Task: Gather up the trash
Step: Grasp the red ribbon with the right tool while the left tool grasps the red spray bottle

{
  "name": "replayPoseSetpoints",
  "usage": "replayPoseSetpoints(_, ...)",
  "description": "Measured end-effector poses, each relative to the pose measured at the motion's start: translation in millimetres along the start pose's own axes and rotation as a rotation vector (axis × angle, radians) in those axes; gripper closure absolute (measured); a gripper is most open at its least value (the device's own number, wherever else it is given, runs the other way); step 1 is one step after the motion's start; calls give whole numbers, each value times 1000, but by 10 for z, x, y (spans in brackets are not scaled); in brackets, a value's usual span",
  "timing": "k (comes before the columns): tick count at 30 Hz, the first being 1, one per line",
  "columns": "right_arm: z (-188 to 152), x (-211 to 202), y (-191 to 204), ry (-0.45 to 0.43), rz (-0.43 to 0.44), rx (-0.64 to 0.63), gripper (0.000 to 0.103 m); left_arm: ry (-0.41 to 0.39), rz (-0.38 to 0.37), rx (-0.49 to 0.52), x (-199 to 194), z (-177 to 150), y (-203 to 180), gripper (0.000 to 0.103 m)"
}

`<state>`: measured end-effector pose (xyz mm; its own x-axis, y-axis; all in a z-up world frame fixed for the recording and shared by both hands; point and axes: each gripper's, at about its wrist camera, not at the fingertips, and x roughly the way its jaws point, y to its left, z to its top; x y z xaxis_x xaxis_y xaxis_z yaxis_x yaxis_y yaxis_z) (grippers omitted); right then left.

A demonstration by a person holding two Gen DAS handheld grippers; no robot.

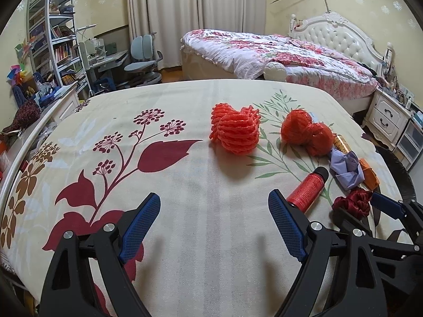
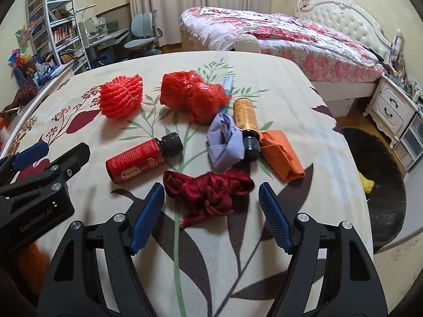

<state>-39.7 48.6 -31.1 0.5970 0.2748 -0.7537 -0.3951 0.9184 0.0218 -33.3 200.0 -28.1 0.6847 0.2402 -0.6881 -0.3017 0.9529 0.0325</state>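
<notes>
Trash lies on a flower-print bedcover (image 2: 238, 264). A dark red ribbon knot (image 2: 208, 190) sits between the open fingers of my right gripper (image 2: 211, 189), whose pads stand clear of it. Beyond it are a red bottle (image 2: 140, 159), crumpled lilac paper (image 2: 226, 142), an orange bottle (image 2: 246, 116), folded orange paper (image 2: 280, 155), a red plastic bag (image 2: 193, 95) and a red foam net (image 2: 123, 99). My left gripper (image 1: 214, 195) hovers open over bare cloth, the red bottle (image 1: 306, 190) just right of its right finger and the foam net (image 1: 235, 129) ahead.
A black-lined trash bin (image 2: 375, 185) stands off the bed's right edge with something yellow (image 2: 366, 182) inside. A second bed (image 1: 277, 52), a white nightstand (image 1: 388, 116), a bookshelf (image 1: 55, 39) and a desk chair (image 1: 144, 58) fill the room behind.
</notes>
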Motion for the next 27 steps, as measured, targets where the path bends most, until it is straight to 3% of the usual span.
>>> replayPoseSetpoints(1, 0, 12, 14, 5, -2, -9, 43, 1, -1, 1, 1, 0, -4, 20)
replayPoseSetpoints(7, -35, -36, 14, 0, -5, -27, 54, 1, -10, 6, -9, -4, -47, 20)
replayPoseSetpoints(27, -79, -346, -712, -61, -91, 108, 55, 16, -89, 131, 113, 72, -651, 20)
